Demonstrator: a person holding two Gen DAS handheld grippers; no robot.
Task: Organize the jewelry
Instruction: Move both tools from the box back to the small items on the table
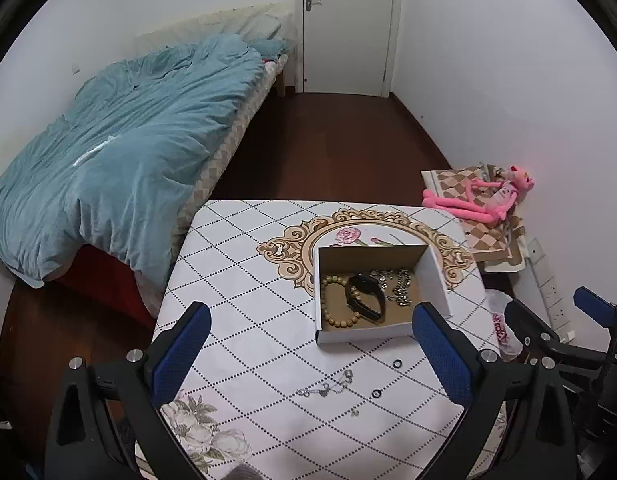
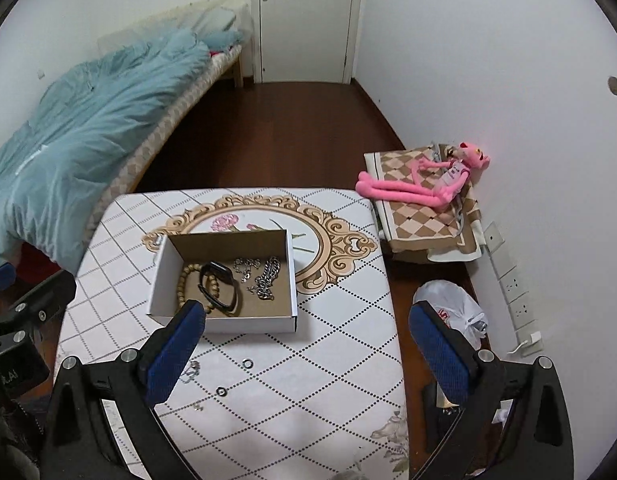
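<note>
A table under a white diamond-patterned cloth stood beside a bed with a blue duvet; on it sat a cardboard box holding a bead bracelet, black watch and silver chains. Both the left gripper and right gripper hovered above the table's near half with fingers spread wide, gripping nothing, over a thin chain and two small rings lying loose on the cloth. Red print on a plastic bag on the floor was probably lettering, too blurred to read.

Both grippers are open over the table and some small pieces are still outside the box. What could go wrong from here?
1. The two rings are tiny and flat on the cloth; the wide pads may push them away instead of gripping them.
2. The thin chain lies spread out, so a pinch might lift only part and drag the rest.
3. The box looks light; a bump could shift it.
</note>
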